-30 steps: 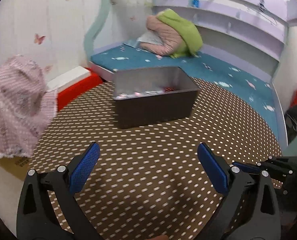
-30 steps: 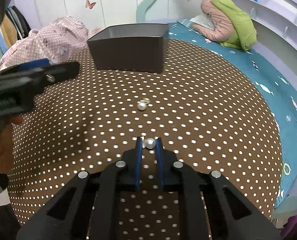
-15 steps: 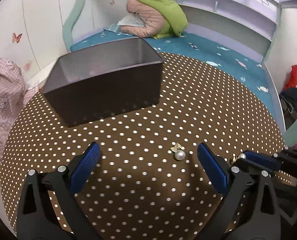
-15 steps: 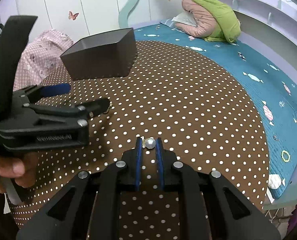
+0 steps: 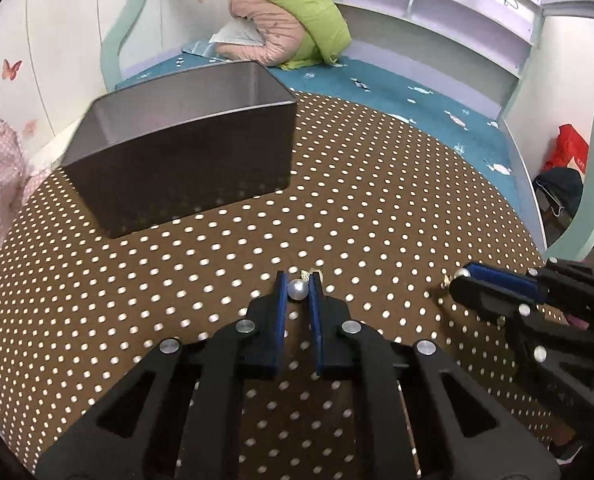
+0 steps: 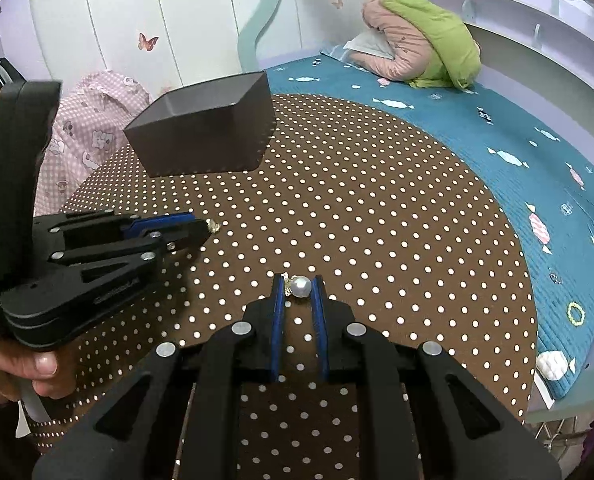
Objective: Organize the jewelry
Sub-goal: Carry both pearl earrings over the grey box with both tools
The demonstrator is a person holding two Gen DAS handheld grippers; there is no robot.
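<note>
Left gripper (image 5: pixel 298 285) was pinched narrow on a pearl earring (image 5: pixel 298 289). Right gripper (image 6: pixel 299 286) likewise clamped a second pearl earring (image 6: pixel 300 286). Both sat low over the dotted brown tablecloth (image 6: pixel 377 216), dark box (image 5: pixel 185 160) farther back, left.

- Raised lettering is showing on the side of the left gripper (image 6: pixel 207 226), at the left of the right wrist view, but it is too blurred to read.
- No other text is showing legibly.
</note>
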